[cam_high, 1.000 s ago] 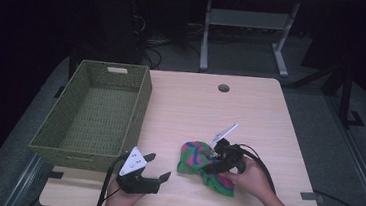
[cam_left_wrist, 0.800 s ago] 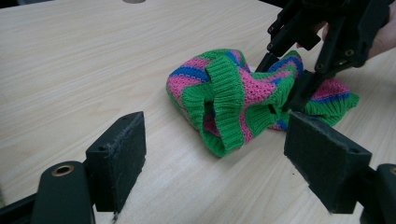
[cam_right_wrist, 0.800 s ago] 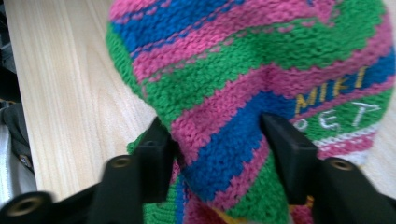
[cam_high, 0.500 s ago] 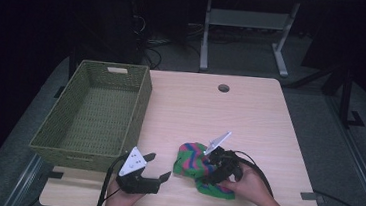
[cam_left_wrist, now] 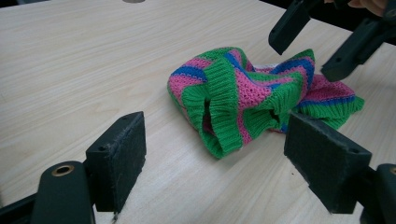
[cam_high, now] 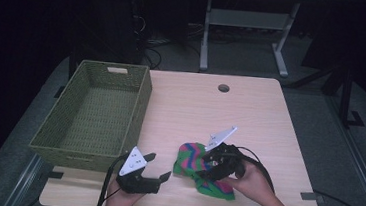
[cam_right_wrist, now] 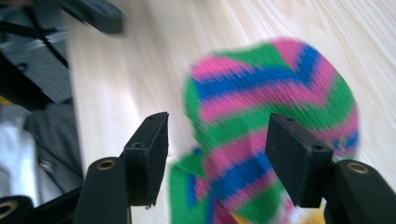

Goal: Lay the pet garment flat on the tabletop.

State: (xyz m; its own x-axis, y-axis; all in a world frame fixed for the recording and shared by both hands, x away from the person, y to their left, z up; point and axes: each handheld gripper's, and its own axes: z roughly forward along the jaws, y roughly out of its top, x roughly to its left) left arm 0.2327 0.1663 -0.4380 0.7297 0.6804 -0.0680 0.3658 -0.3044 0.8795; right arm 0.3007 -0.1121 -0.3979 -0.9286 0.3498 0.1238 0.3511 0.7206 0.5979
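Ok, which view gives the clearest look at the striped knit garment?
The left gripper view: the knit garment lies sharp and crumpled on the table, with green ribbing and pink-blue stripes. The right gripper view shows it blurred. The high view shows it small, partly under the right gripper.

The table (cam_high: 186,103) is showing a pale wood-grain top, smooth and matt. The crumpled garment (cam_left_wrist: 252,93) is looking like ribbed knit cloth in green, pink and blue. At the left of the high view, the basket (cam_high: 95,110) is appearing woven, coarse and olive-green.
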